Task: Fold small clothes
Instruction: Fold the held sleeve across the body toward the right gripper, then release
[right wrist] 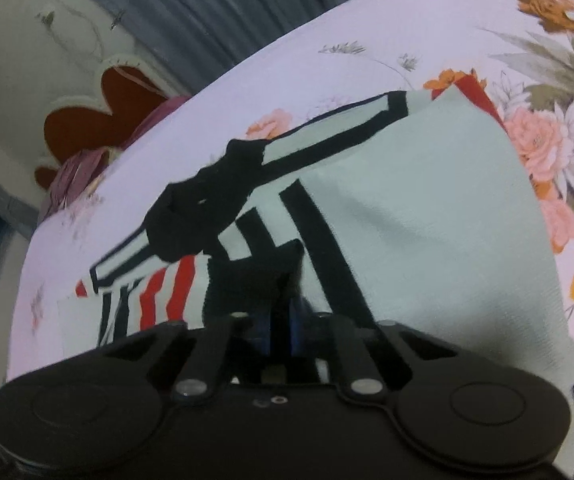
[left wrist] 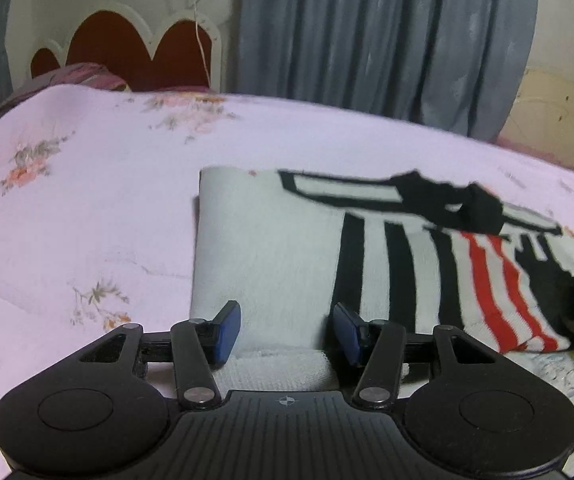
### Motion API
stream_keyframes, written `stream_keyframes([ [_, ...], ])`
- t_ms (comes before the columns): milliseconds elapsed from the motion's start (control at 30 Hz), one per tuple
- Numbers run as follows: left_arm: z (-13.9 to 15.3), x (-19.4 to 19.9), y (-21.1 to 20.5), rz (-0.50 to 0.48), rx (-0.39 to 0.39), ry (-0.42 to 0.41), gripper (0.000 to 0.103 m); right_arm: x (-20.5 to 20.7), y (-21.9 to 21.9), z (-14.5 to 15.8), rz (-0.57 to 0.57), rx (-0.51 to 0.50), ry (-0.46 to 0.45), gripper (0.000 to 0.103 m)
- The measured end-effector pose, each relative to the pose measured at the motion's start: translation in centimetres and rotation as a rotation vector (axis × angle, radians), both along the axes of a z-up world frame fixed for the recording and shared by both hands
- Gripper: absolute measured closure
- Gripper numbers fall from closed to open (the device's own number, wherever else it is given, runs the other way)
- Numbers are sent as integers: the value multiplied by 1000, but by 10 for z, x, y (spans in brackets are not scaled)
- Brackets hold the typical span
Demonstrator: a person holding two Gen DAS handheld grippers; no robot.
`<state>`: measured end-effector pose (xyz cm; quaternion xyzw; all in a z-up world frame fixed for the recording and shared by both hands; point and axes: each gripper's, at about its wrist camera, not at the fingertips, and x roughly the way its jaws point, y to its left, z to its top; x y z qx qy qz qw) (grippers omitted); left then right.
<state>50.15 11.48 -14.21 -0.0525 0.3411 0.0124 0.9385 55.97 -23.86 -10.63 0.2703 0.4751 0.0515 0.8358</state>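
I found no legible text, brand, label or number in either wrist view. The only sign I could make out was a small compass-like crosshair mark (left wrist: 287, 401) moulded at the centre of the left gripper (left wrist: 287, 330) body, just behind its spread fingers. The black, white and red bands on the striped garment (left wrist: 427, 264) were pattern only and formed no letters I could read. Motion blur in both views ruled out any finer print.
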Motion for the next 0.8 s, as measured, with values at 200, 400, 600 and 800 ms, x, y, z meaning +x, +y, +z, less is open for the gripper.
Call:
stream_keyframes([
  [200,-16,7,-2,-32,12,12,51,-39,12,43,140,-199,-202,98],
  [400,-16,6,-4,-63,19,11,51,-50,9,22,98,-224,-155,98],
  [600,-10,16,-3,-97,23,29,50,-40,0,11,80,-200,-74,89],
  [800,12,58,12,-100,33,-12,50,-20,-13,28,12,-272,-110,86],
])
